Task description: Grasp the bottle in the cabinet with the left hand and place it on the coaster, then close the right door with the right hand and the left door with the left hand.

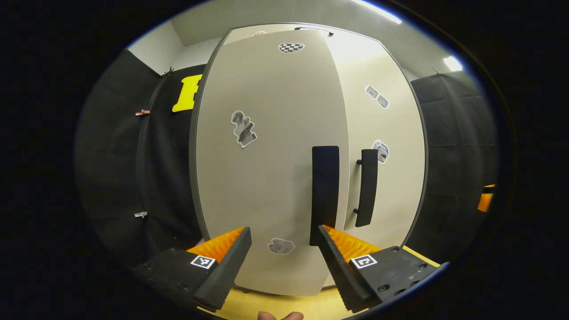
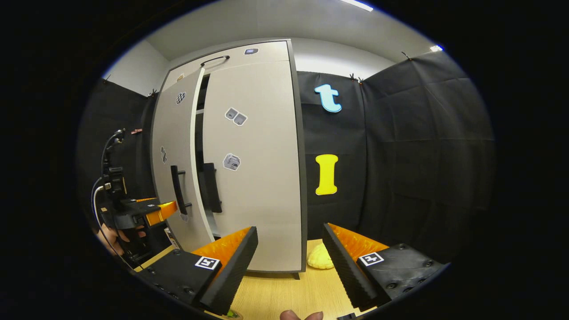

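Observation:
The cabinet's left door point(image 1: 266, 155) stands close in front of me, a little ajar, with its dark handle point(image 1: 324, 195) just past my right-hand finger. The right door point(image 1: 386, 129) is shut, its handle point(image 1: 366, 186) beside the other. My left gripper point(image 1: 284, 231) is open and holds nothing, a short way from the left door. In the right gripper view the left door point(image 2: 175, 164) hangs ajar with a narrow dark gap beside the shut right door point(image 2: 258, 169). The left gripper point(image 2: 146, 212) hovers by that door's handle point(image 2: 178, 189). My right gripper point(image 2: 289, 233) is open and empty, back from the cabinet.
The cabinet stands on a light wooden table point(image 2: 275, 284). A pale yellow lumpy object point(image 2: 320, 260) lies on the table at the cabinet's right corner. Black cloth walls close in on both sides. A hand point(image 2: 111, 240) holds the left gripper.

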`<state>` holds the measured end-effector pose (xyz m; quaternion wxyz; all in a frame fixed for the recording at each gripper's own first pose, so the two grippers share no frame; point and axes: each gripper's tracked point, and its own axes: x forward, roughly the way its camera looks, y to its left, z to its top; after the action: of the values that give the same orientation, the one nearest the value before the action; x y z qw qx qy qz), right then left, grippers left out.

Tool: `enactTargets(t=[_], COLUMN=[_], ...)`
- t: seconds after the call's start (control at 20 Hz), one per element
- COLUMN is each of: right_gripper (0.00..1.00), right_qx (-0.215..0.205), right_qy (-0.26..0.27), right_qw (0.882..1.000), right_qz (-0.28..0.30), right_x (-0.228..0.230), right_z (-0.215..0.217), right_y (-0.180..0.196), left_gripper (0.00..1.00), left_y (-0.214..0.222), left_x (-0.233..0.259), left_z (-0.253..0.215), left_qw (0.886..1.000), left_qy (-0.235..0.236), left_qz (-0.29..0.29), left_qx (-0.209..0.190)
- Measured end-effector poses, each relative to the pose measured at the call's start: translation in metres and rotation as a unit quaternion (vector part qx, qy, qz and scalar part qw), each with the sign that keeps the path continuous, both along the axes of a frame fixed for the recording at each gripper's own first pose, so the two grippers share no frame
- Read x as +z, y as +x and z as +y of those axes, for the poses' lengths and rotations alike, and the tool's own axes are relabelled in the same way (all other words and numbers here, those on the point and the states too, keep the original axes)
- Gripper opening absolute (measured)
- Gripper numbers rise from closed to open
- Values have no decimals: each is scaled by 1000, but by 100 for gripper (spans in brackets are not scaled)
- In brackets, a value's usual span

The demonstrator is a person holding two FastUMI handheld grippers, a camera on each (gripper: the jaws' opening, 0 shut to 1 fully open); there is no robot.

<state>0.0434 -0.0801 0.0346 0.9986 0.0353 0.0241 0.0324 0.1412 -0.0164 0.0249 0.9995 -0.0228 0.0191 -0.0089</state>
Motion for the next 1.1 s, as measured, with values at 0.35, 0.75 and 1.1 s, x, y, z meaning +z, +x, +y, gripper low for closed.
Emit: enactTargets(t=[0.35,0.75,1.1], right_gripper=[98,98,98], right_qx=[15,22,17], right_qy=[-6,-12,-19], right_qw=[1000,1000,999], right_qz=[-8,-16,-20], right_x=[9,14,18], right_z=[30,61,79], right_y=[-2,-14,-27], left_gripper=[95,95,95], left_y=[-46,-99,-133], left_x=[12,21,18], left_z=[16,40,49], left_qw=[1000,1000,1000], left_qy=[6,4,12], left_qz=[-4,-8,-9], left_qx=[0,7,3])
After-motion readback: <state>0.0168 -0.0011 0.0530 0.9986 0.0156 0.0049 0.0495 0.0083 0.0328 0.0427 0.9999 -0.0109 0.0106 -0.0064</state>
